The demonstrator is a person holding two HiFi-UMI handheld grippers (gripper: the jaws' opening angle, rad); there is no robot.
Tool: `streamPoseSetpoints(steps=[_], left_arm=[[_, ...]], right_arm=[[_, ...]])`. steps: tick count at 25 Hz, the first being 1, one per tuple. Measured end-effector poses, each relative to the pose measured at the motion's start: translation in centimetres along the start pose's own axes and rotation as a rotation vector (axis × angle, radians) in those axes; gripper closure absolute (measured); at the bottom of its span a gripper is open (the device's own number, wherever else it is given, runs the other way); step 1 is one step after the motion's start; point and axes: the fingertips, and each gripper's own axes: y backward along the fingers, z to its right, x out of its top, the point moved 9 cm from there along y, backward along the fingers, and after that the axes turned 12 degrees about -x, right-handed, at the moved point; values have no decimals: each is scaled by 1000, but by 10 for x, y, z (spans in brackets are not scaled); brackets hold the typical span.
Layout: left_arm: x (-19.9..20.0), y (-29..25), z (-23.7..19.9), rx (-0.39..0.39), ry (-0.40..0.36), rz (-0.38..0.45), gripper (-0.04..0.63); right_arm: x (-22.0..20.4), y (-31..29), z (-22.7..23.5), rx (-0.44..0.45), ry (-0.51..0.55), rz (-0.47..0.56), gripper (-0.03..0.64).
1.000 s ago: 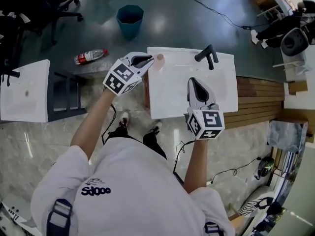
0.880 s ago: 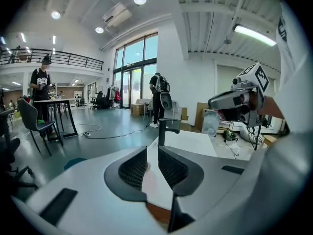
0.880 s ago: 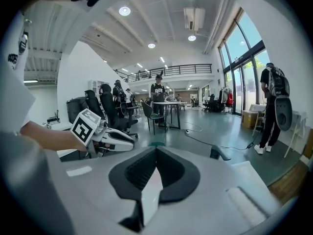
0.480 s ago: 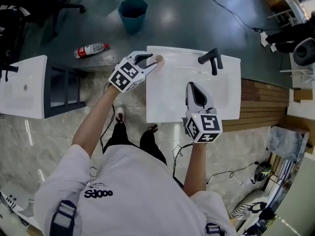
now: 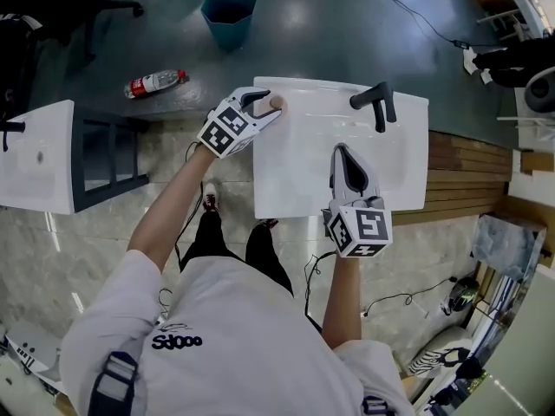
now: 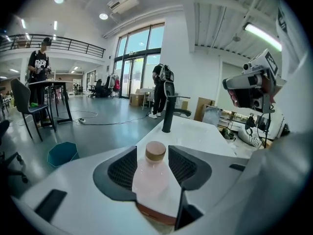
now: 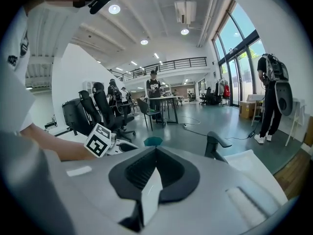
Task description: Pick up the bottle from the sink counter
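A small pale pink bottle (image 5: 277, 103) with a tan cap stands upright at the far left corner of the white sink counter (image 5: 303, 176). My left gripper (image 5: 265, 105) reaches it from the left, and its jaws are opening with the bottle between them. In the left gripper view the bottle (image 6: 152, 177) fills the gap between the two black pads of the left gripper (image 6: 152, 152), which stand spread on either side of its cap. My right gripper (image 5: 340, 151) hovers over the basin near the counter's front with its jaws together and nothing in them; the right gripper (image 7: 155, 153) shows the same.
A black faucet (image 5: 375, 102) rises at the sink's back edge. On the floor beyond lie a teal bin (image 5: 227, 11) and a plastic bottle (image 5: 154, 83). Another white basin (image 5: 35, 159) stands to the left, and wooden boards (image 5: 464, 176) to the right.
The left gripper's jaws have spread apart and slid forward around the pink bottle. The right gripper has barely moved.
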Motion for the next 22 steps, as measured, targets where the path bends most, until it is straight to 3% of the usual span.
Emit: streamPoseSetpoints(steps=[8, 13, 18, 22], left_arm=[[-11, -19, -4, 8, -5, -30, 410], [-15, -24, -2, 19, -34, -25, 449], [-16, -23, -1, 19, -45, -18, 451], [-19, -22, -2, 27, -46, 0, 454]], right_arm=[[-13, 1, 4, -14, 37, -31, 607], [-18, 2, 7, -34, 39, -41, 606], [-20, 6, 12, -75, 14, -24, 607], [-22, 7, 11, -45, -30, -51, 607]])
